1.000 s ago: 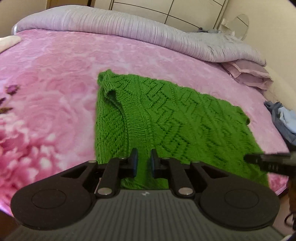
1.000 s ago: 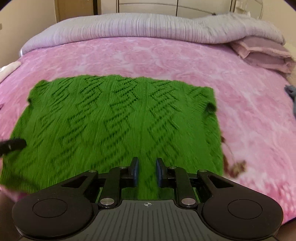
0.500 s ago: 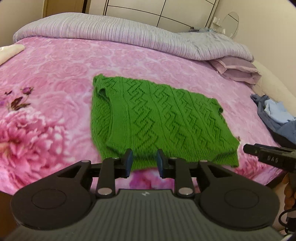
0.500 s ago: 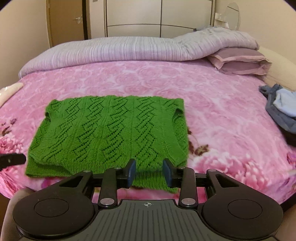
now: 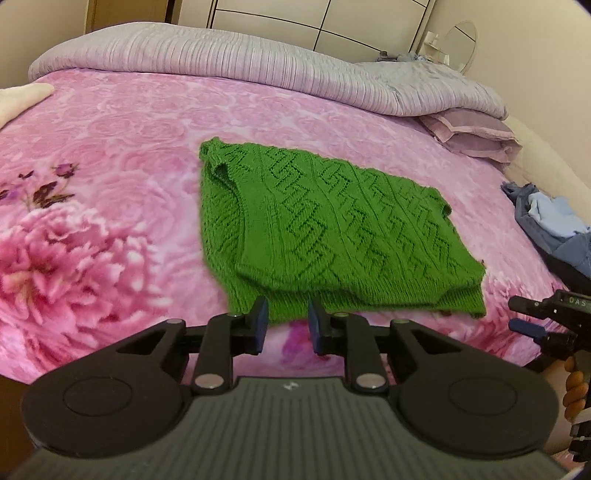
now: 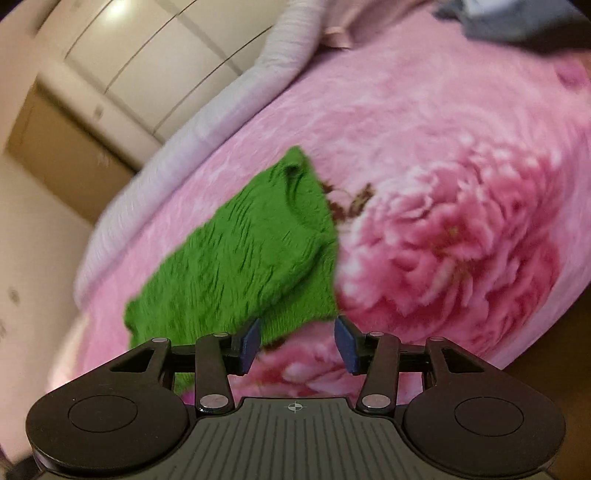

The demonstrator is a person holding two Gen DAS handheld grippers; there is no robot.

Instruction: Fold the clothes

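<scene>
From my left wrist feed, the green knit sweater [image 5: 325,229] lies folded on the pink floral blanket [image 5: 110,155], roughly mid-bed, near edge close to the bed's front edge. Top layer sits slightly short of the bottom layer, so a strip of the lower layer shows along the near and left sides. Left gripper [image 5: 284,325] is off the fabric, just in front of the sweater's near edge, jaws parted with a moderate gap and nothing between them, only blanket visible through the gap. Right gripper [image 6: 297,341] is spread wider, also empty; its view is rolled hard to one side and motion-blurred, so knit detail is lost there. In that view the sweater [image 6: 243,258] sits ahead and left of the fingers, its near corner just behind the left blue pad [image 6: 251,339], and I can't tell if they touch. From the left view I see the right gripper's fingertips [image 5: 532,317] at the far right edge, beyond the bed edge and apart from the sweater. Far side of the bed: a rolled lilac duvet [image 5: 258,62] and a mauve pillow [image 5: 476,133]. Right side: a pile of blue clothes [image 5: 550,221], well apart from the sweater. White wardrobe doors [image 5: 332,22] behind the bed.
</scene>
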